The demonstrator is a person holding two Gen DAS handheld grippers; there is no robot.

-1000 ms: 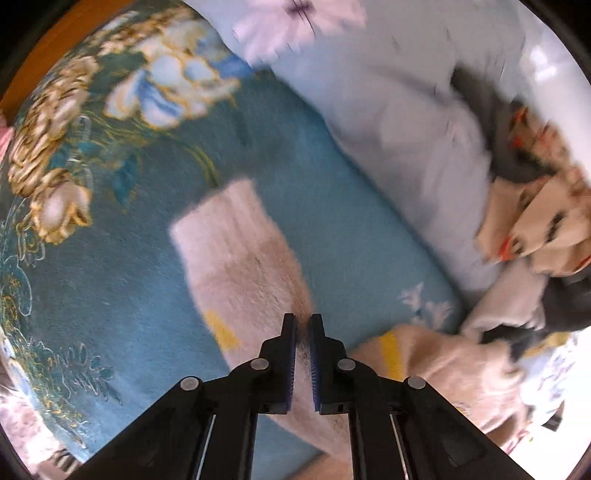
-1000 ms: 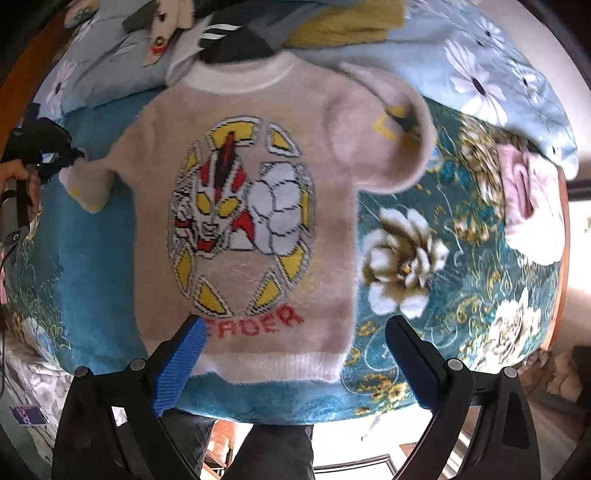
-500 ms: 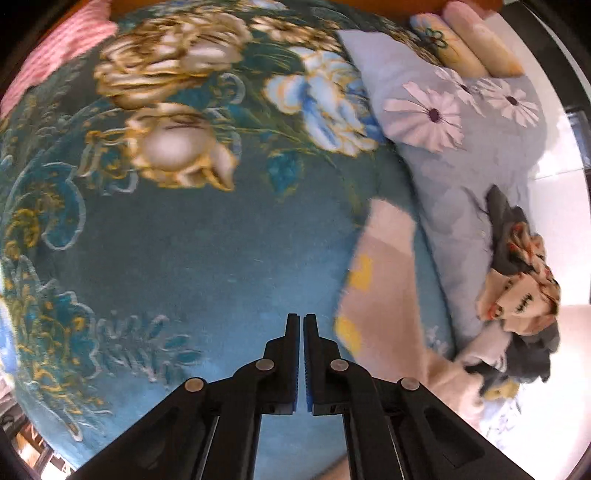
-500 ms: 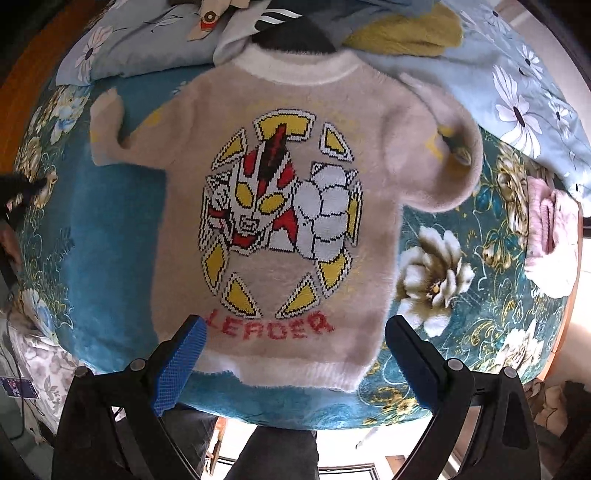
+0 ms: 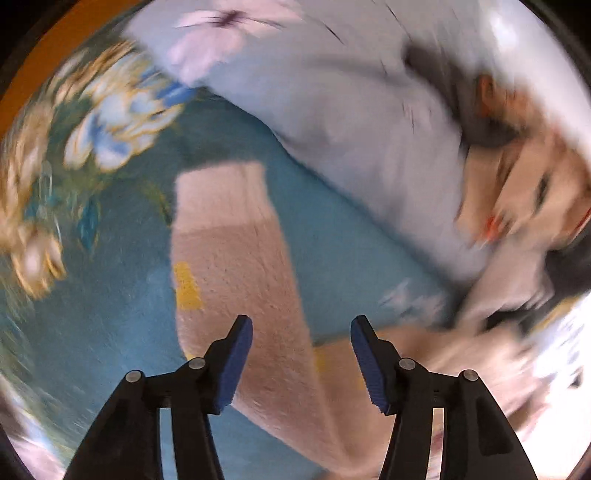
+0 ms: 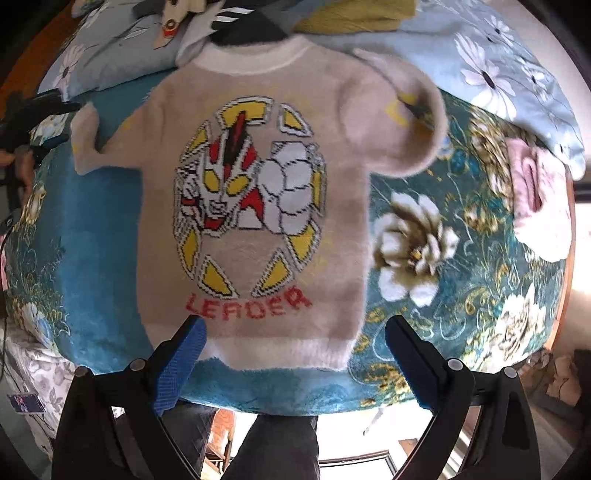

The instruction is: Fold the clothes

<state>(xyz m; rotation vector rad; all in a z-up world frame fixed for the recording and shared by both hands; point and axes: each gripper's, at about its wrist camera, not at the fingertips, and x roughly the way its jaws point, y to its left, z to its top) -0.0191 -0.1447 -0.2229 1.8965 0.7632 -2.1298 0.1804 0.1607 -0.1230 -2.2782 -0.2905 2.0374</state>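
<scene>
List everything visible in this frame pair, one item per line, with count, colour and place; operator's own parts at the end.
sweater: 1, beige with a red, yellow and white hero graphic and "LEADER", spread face up on the blanket; one sleeve folded in, the other out flat
blanket: 1, teal with gold and white flowers, covering the bed
quilt: 1, pale blue with white daisies, behind the sweater's collar
clothes pile: several, dark, yellow and printed, on the quilt
pink garment: 1, at the blanket's edge, beside the folded sleeve
left gripper: 1, black with blue pads, open above the flat sleeve
right gripper: 1, same colours, open near the hem
</scene>
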